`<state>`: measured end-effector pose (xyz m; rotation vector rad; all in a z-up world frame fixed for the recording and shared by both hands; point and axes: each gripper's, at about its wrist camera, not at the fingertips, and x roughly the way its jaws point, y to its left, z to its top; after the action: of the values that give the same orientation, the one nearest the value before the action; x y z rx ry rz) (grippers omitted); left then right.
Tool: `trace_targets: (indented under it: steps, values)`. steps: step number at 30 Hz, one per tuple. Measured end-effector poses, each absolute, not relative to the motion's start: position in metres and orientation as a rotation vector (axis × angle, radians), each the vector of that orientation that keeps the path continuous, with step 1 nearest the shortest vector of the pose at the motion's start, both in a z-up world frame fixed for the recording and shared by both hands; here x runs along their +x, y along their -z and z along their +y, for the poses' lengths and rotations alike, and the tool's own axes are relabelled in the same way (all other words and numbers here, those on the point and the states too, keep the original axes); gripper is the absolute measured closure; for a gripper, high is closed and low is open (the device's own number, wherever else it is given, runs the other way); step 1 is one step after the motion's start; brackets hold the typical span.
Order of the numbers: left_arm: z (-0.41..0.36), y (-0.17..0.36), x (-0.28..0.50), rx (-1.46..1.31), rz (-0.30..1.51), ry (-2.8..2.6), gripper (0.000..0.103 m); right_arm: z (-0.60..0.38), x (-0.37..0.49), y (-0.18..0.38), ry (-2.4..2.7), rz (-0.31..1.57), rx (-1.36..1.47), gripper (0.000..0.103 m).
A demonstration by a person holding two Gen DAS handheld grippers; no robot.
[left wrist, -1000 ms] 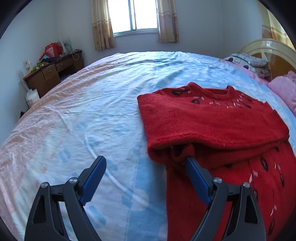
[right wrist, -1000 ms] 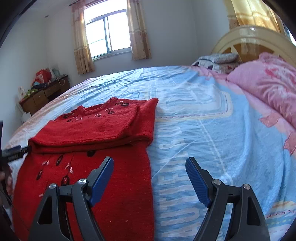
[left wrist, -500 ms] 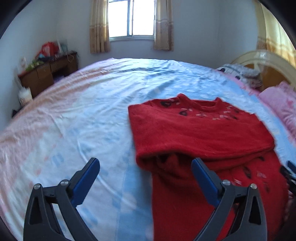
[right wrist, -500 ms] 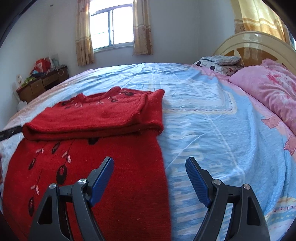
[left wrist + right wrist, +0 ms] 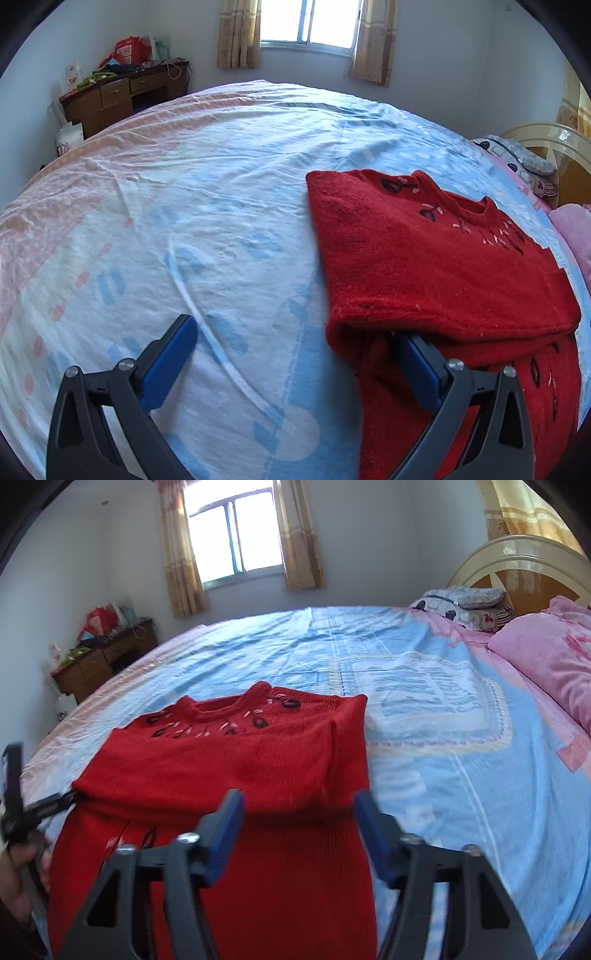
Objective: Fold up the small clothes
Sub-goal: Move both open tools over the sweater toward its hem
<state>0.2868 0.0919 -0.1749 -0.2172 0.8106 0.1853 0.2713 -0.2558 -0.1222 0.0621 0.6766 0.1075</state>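
A red sweater (image 5: 236, 760) lies half-folded on a blue-and-pink bedsheet (image 5: 221, 229), window (image 5: 236, 546) beyond; left gripper (image 5: 295, 354) spread wide, right gripper (image 5: 299, 827) closing, nothing clamped.

Fuzzy knit sweater (image 5: 424, 266), smooth cotton bedsheet (image 5: 221, 206)

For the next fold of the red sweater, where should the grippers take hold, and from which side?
Judging from its pose, grip the red sweater at the thick near edge of the folded-over top layer, one gripper at each end, coming from the hem side. The left gripper stands wide open with one finger under that edge; the right gripper is closing at the other end, not yet clamped.
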Motion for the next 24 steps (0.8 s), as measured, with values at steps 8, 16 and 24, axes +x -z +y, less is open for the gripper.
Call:
trace_targets:
  steps: [8, 16, 24]
  values:
    - [0.094, 0.176, 0.284, -0.211, 0.796, -0.190, 0.000, -0.244, 0.316, 0.147, -0.050, 0.819, 0.046, 0.090]
    - [0.092, 0.175, 0.282, -0.205, 0.797, -0.189, 0.000, -0.267, 0.303, 0.127, 0.033, 0.731, 0.022, 0.091]
    - [0.092, 0.174, 0.281, -0.206, 0.790, -0.180, 0.000, -0.273, 0.304, 0.145, 0.015, 0.771, 0.010, 0.084]
